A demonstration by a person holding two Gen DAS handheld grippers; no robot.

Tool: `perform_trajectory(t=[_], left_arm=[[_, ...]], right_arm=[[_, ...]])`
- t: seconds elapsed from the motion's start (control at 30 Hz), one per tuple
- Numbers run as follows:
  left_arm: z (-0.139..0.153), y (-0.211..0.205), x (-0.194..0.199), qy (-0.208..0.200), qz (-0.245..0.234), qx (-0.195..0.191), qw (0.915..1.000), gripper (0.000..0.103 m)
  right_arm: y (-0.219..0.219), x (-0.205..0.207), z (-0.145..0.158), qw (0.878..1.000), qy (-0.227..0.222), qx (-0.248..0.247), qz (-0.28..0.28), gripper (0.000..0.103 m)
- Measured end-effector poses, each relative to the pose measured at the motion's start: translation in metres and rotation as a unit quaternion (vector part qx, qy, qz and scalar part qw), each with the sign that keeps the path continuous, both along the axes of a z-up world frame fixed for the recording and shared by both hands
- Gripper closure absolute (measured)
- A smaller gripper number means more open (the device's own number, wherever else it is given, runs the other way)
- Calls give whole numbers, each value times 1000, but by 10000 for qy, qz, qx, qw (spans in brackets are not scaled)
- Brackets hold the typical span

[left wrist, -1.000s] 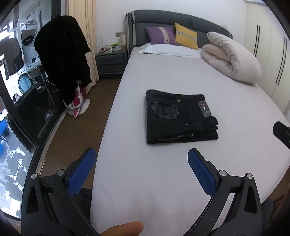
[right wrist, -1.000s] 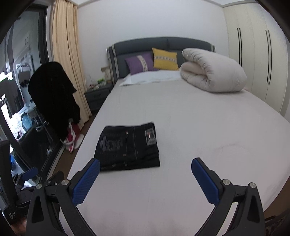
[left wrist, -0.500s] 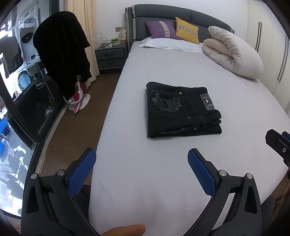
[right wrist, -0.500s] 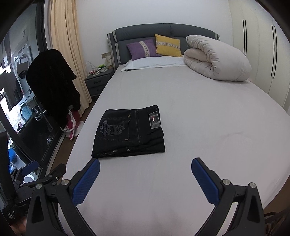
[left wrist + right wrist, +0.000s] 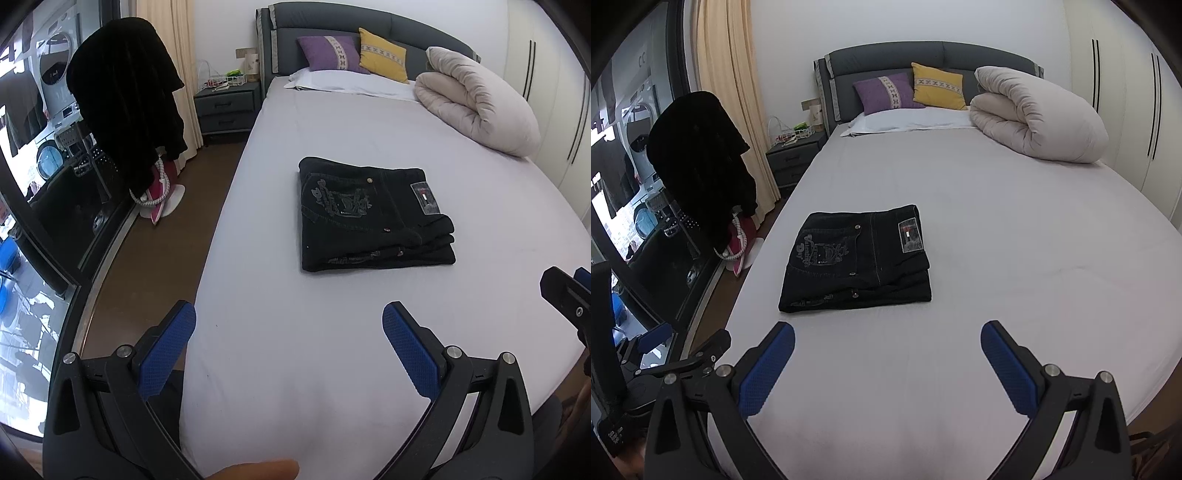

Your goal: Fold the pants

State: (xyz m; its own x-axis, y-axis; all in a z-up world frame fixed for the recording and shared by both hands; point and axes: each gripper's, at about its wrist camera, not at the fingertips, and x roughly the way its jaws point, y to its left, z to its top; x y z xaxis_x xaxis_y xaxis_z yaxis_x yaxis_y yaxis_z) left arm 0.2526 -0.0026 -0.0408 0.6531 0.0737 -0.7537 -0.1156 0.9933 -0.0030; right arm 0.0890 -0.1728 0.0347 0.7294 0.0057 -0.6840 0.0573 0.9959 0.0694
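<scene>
Black pants (image 5: pixel 373 214) lie folded into a compact rectangle on the white bed sheet (image 5: pixel 332 332), with an embroidered pocket and a label patch on top. They also show in the right wrist view (image 5: pixel 857 258). My left gripper (image 5: pixel 290 328) is open and empty, held above the foot of the bed, short of the pants. My right gripper (image 5: pixel 886 347) is open and empty too, near the same edge. The right gripper's tip shows at the right edge of the left wrist view (image 5: pixel 565 295).
A rolled beige duvet (image 5: pixel 1038 118) lies at the bed's far right. Purple and yellow cushions (image 5: pixel 908 90) lean on the grey headboard. A nightstand (image 5: pixel 225 107), a dark garment on a stand (image 5: pixel 125 110) and a glass door stand left. Wardrobes (image 5: pixel 1126 96) line the right.
Both grippers have drifted slightly forward and up over the bed, so the pants sit a little lower in both views. Both stay open. The pants have not moved.
</scene>
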Motion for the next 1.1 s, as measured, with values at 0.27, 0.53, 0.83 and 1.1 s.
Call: perform_trajectory(t=[0.27, 0.53, 0.83, 1.1], left_arm=[[-5, 0, 0, 72, 32, -25, 10000, 0], [-9, 0, 2, 122, 50, -18, 9999, 0], [-11, -1, 0, 138, 59, -12, 9999, 0], [-12, -1, 0, 145, 60, -15, 9999, 0]], right_arm=[[2, 1, -4, 10000, 84, 3, 0, 0], [4, 2, -9, 9999, 170, -3, 25, 0], [5, 2, -11, 9997, 234, 2, 35, 0], [6, 2, -14, 9996, 278, 8, 49, 0]])
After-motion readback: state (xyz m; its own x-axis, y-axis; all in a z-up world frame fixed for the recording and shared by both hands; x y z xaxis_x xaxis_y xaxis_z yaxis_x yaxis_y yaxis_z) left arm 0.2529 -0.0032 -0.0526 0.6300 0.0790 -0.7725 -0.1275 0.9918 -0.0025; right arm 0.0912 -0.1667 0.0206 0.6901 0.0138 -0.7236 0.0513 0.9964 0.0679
